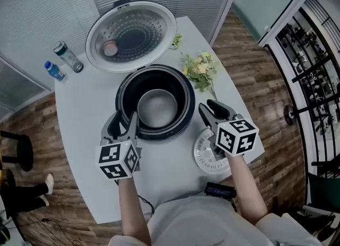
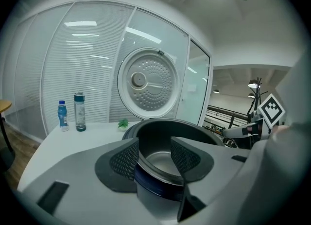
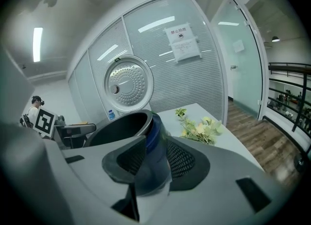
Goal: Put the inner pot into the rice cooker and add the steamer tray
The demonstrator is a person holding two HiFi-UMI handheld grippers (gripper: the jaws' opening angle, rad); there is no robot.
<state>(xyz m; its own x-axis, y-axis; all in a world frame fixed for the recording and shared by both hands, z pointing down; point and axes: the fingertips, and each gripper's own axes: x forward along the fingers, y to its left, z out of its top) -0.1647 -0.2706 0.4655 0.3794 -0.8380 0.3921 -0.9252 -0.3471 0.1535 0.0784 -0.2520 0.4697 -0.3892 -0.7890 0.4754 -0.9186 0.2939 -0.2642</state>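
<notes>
Inner pot (image 1: 156,107): sitting inside the rice cooker (image 1: 183,88), lid (image 1: 130,35) standing open.
Left claw (image 1: 126,117): gaping wide at the cooker's near rim, gripping nothing.
Right claw (image 1: 211,108): standing half open beside the cooker, empty.
Steamer tray (image 1: 204,157): lying on the surface (image 1: 85,107), partly under that claw.

The rice cooker (image 1: 123,88) is glossy blue-black, and its inner pot (image 1: 157,108) is dark grey, paler at the bottom. The lid (image 1: 131,35) is white-rimmed and silver inside, with rings of dots (the steamer tray (image 1: 204,157) is white and dotted with holes). The table (image 1: 79,117) is white and the flowers (image 1: 199,69) are pale yellow and green. The left gripper (image 1: 123,125) and right gripper (image 1: 212,111) carry white cubes patterned with black squares.
</notes>
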